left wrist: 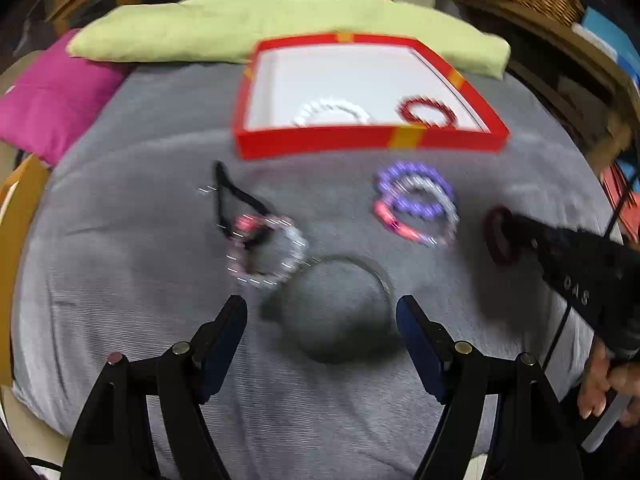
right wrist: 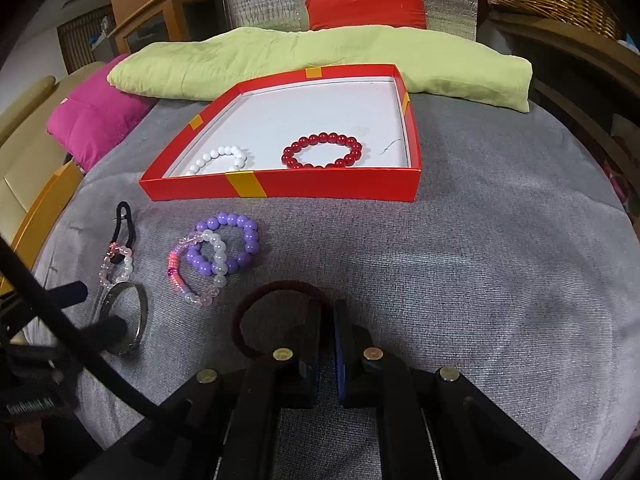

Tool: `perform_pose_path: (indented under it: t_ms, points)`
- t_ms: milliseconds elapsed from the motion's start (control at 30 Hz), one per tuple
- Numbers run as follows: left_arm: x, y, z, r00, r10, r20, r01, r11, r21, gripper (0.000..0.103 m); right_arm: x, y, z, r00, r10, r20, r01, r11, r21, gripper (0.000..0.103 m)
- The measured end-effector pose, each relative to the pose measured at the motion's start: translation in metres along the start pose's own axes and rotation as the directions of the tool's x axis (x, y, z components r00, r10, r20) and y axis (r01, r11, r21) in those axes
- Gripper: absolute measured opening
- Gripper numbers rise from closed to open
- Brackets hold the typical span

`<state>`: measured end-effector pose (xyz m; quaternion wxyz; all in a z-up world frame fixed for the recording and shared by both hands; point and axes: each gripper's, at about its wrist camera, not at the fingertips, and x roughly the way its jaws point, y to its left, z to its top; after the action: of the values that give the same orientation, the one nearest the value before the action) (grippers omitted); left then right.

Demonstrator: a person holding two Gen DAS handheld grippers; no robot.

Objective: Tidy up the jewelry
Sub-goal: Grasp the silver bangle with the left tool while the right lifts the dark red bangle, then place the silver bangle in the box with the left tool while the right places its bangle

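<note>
Dark red hair elastic (right wrist: 276,312), nearest the right wrist camera, is pinched at its edge in the right gripper (right wrist: 328,344), jaws pressed together on it, over the grey blanket (right wrist: 480,260). Soft and light, it probably flops; holding the band itself suits it. Left gripper (left wrist: 322,310) has jaws spread above a metal bangle (left wrist: 340,304). Beyond, the red box (right wrist: 320,190) holds two bead bracelets.

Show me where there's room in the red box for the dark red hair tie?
The red box is bare across its back half and beside its right wall, behind the red bead bracelet. Its front strip is crowded: the white bead bracelet sits front-left, the red one front-right.
</note>
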<state>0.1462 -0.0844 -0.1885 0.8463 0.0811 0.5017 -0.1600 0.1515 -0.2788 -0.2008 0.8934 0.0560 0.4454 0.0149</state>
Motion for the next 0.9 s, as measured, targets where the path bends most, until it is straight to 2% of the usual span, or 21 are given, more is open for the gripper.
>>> perform_pose_path:
  t_ms: [67,300,333,367,467,633,800,900]
  points:
    - [0.009,0.001,-0.001,0.999,0.016,-0.034,-0.016,1.000,0.004,0.078,0.000,0.000,0.000,1.000,0.002,-0.001,-0.002,1.000,0.001,0.006]
    - [0.009,0.004,-0.002,1.000,-0.028,0.007,0.028,0.999,-0.035,0.080,-0.002,-0.002,0.000,1.000,0.015,0.001,-0.015,1.000,0.015,0.006]
    - [0.008,0.004,-0.002,0.999,-0.032,0.016,0.033,0.999,-0.036,0.076,-0.003,-0.002,0.000,1.000,0.020,0.003,-0.020,1.000,0.016,0.006]
    - [0.007,0.003,-0.003,0.999,-0.028,0.025,0.029,0.999,-0.031,0.064,-0.005,-0.003,0.000,1.000,0.023,0.006,-0.023,1.000,0.016,0.006]
    - [0.005,0.012,-0.004,0.999,-0.041,0.030,0.042,0.999,-0.025,0.063,-0.011,-0.006,0.001,0.999,0.029,0.031,-0.030,0.999,0.023,0.005]
    - [-0.006,0.015,-0.007,0.998,-0.047,0.048,0.047,0.999,-0.012,0.063,-0.024,-0.012,0.006,0.992,0.081,0.096,-0.087,0.995,0.052,0.006]
    - [-0.035,0.022,-0.002,0.989,-0.080,0.127,0.083,0.996,-0.013,0.063,-0.039,-0.013,0.018,0.978,0.100,0.185,-0.113,0.992,0.063,0.006]
    - [-0.054,0.026,0.010,0.975,-0.049,0.215,0.051,0.999,-0.002,0.063,-0.046,-0.013,0.030,0.965,0.110,0.239,-0.132,0.988,0.078,0.006]
